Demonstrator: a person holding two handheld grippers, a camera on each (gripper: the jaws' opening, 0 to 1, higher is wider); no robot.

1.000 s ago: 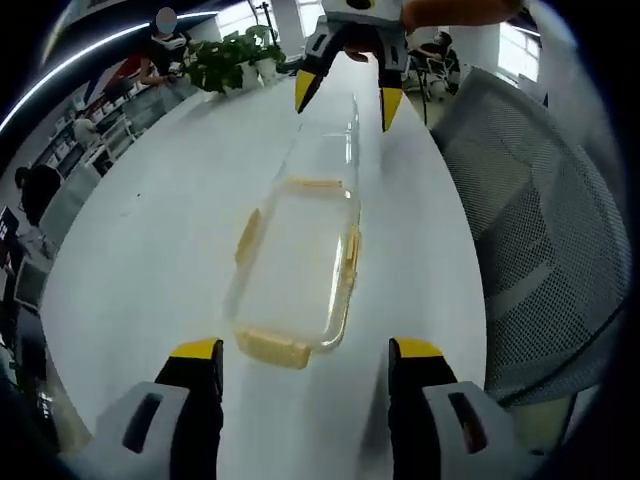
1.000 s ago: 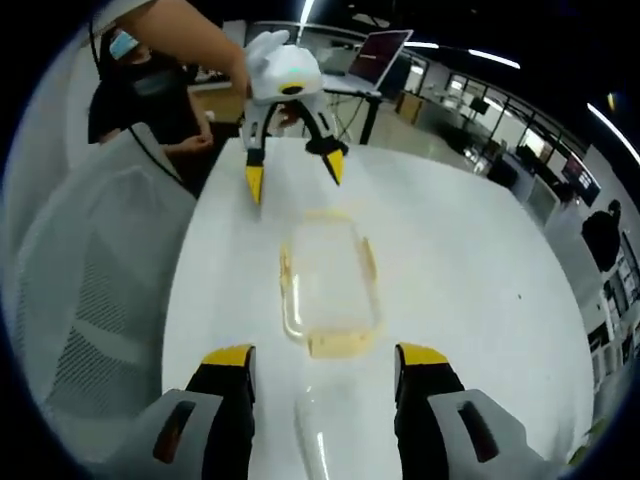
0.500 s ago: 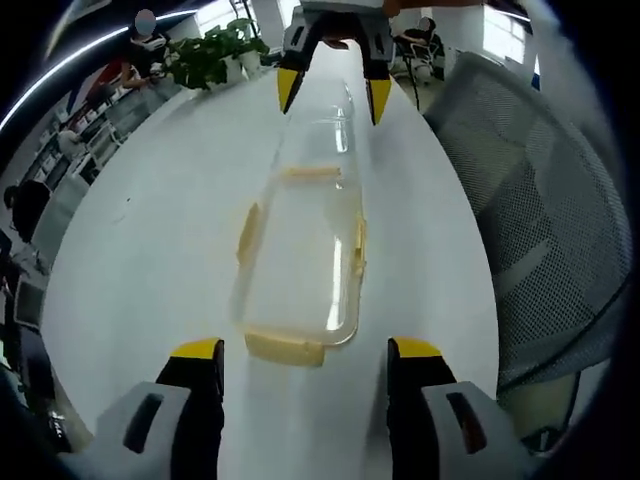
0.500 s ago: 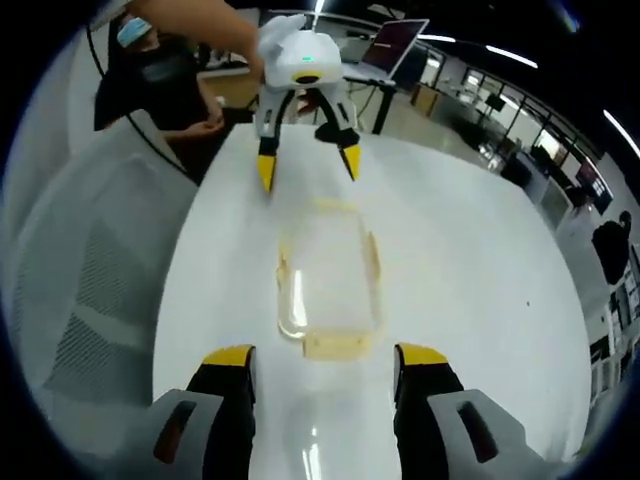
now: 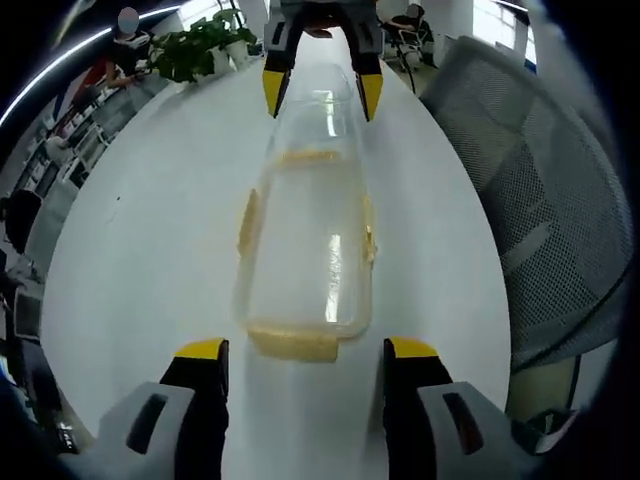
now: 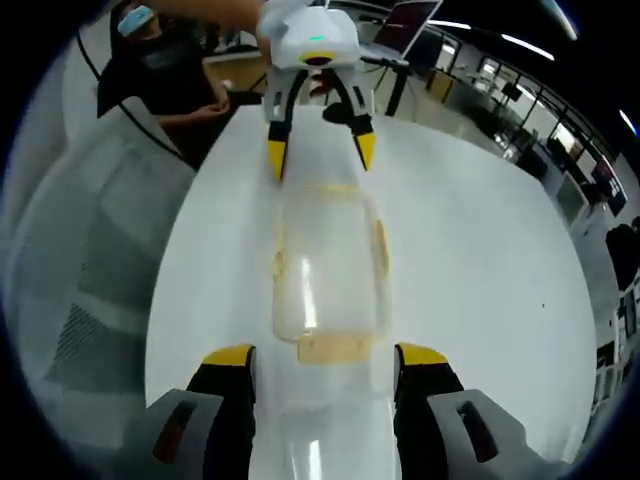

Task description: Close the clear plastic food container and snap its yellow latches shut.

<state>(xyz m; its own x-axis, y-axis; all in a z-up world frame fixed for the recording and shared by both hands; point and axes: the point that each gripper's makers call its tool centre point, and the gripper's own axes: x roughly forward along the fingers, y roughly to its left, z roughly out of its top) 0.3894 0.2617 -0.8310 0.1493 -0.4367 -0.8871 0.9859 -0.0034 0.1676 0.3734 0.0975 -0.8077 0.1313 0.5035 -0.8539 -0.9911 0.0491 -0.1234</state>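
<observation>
A clear plastic container piece (image 5: 305, 250) (image 6: 325, 265) with yellow latches (image 5: 295, 343) splayed out on its sides lies flat on the white table (image 5: 140, 250). A second clear piece (image 5: 322, 110) (image 6: 310, 440) without latches lies end to end with it, on the right gripper's side. My left gripper (image 5: 305, 352) (image 6: 320, 155) is open, its jaws either side of the container's near end. Facing it from the far end, my right gripper (image 6: 325, 358) (image 5: 320, 92) is open astride the second clear piece. Neither gripper holds anything.
A grey mesh chair (image 5: 540, 200) (image 6: 80, 280) stands along one long side of the table. Potted plants (image 5: 200, 50) sit at the table's far end. A person in a dark top (image 6: 150, 70) sits behind the left gripper, near a laptop (image 6: 405, 25).
Both grippers have moved in toward the container from opposite ends, so the gap between them is smaller. The container has not moved on the table.
</observation>
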